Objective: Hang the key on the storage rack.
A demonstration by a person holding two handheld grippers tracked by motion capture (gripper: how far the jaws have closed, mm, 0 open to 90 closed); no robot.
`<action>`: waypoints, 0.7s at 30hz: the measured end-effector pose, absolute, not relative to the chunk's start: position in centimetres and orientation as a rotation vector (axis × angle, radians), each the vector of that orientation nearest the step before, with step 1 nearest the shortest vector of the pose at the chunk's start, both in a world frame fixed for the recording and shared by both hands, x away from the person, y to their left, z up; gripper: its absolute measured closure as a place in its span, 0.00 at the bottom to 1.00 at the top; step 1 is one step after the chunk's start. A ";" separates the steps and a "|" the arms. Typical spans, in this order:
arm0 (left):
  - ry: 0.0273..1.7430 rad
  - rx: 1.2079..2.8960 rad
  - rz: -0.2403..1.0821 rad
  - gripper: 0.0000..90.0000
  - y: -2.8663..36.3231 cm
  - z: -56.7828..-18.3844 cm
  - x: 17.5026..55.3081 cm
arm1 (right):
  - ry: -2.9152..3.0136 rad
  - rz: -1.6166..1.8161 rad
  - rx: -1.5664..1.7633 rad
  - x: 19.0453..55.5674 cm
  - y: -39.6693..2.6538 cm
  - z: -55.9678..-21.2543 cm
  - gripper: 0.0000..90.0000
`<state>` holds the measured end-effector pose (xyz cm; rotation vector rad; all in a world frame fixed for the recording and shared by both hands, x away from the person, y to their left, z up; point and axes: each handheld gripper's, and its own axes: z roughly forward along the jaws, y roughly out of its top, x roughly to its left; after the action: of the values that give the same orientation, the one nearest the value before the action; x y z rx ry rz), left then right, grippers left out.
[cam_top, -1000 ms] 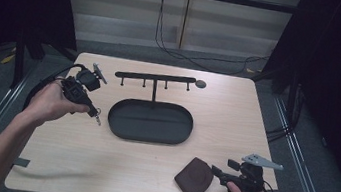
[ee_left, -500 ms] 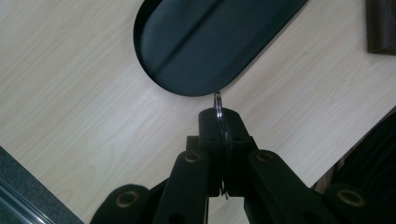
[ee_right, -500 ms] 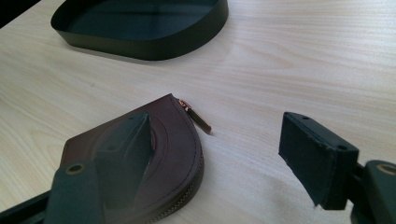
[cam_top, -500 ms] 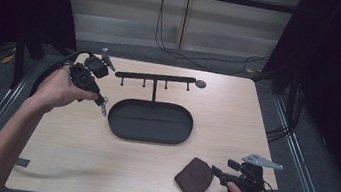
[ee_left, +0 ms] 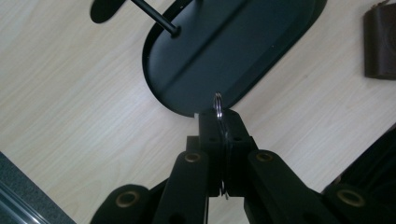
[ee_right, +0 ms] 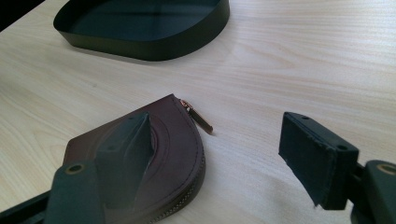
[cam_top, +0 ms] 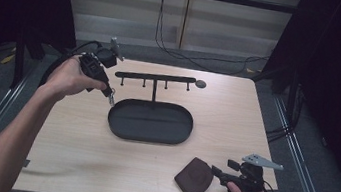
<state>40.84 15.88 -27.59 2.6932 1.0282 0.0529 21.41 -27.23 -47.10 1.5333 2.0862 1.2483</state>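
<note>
above the tray (ee_left: 261,42), left claw (ee_left: 218,116) grips a key ring (ee_left: 217,103).

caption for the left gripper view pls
Left gripper shut on a metal key ring, poised above the black oval tray on the wooden table.

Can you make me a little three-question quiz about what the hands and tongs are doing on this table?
1. What do the left tongs pinch?
2. True or false: the right tongs are clamped on the brown pouch.
3. Which thing stands behind the black oval tray: A) a cup, B) a black rack with pegs, C) a book?

Key
1. A small metal key ring, held over the tray's edge.
2. False: the jaws stand open, one over the pouch, the other off to its side above the table.
3. B
</note>
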 end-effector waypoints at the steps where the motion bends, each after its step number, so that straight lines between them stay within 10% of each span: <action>1: 1.038 2.687 0.051 0.99 15.8 -27.5 41.1 | 2.085 1.248 1.535 21.4 -27.2 -47.1 0.28; 21: 1.106 2.653 0.056 0.99 14.5 -26.8 43.9 | 2.092 1.257 1.532 21.3 -27.2 -47.1 0.28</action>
<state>43.92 14.51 -26.77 2.6527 1.1061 0.0564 21.33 -27.21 -47.08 1.5316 2.0915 1.2565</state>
